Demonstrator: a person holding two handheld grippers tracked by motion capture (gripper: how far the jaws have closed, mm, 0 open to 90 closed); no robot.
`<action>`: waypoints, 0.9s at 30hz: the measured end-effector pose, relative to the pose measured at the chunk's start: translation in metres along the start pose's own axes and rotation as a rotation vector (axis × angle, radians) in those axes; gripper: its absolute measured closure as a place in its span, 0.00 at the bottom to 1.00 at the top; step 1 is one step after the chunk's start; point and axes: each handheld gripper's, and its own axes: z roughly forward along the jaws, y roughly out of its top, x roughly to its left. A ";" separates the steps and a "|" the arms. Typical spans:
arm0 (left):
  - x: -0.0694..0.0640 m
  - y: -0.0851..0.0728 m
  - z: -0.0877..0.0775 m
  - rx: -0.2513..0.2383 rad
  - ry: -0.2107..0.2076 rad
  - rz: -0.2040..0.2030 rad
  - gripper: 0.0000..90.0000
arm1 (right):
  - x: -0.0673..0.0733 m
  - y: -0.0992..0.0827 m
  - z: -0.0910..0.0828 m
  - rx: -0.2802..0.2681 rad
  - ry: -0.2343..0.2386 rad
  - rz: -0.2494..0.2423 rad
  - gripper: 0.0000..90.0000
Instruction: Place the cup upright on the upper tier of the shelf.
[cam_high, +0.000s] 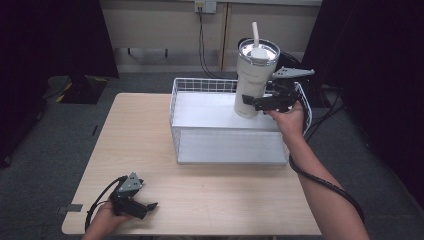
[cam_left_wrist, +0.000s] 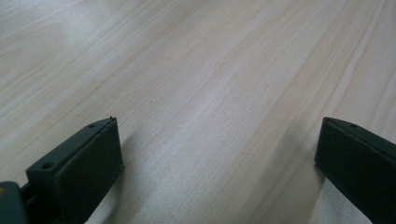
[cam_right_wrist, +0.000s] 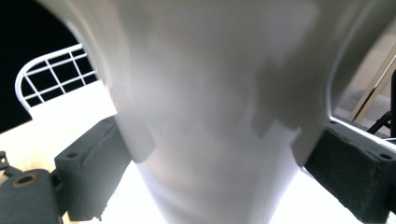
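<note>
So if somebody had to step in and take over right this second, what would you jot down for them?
Right gripper: jaws closed on the lower body of the white tumbler, which stands upright with lid and straw in the wire basket, at its far right.
Left gripper: open, holding nothing, low over the table at its near left corner.
Done: tumbler gripped.
Left: probably lifting it out or letting go; unclear which.

Left gripper (cam_high: 145, 206) low at the lower left of the frame, jaws wide apart, right arm stretched up to the upper right, right gripper (cam_high: 252, 102) jaws pressed on both sides of something
</note>
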 end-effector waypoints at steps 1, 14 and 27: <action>0.000 0.000 0.000 -0.002 0.003 0.000 0.00 | 0.000 -0.001 -0.001 0.002 -0.006 -0.009 0.10; -0.001 0.000 0.001 -0.005 -0.002 -0.009 0.00 | 0.003 -0.013 -0.019 0.032 -0.013 -0.039 0.10; 0.000 0.000 0.000 0.000 -0.003 -0.004 0.00 | 0.018 -0.018 -0.039 0.029 0.024 -0.078 0.10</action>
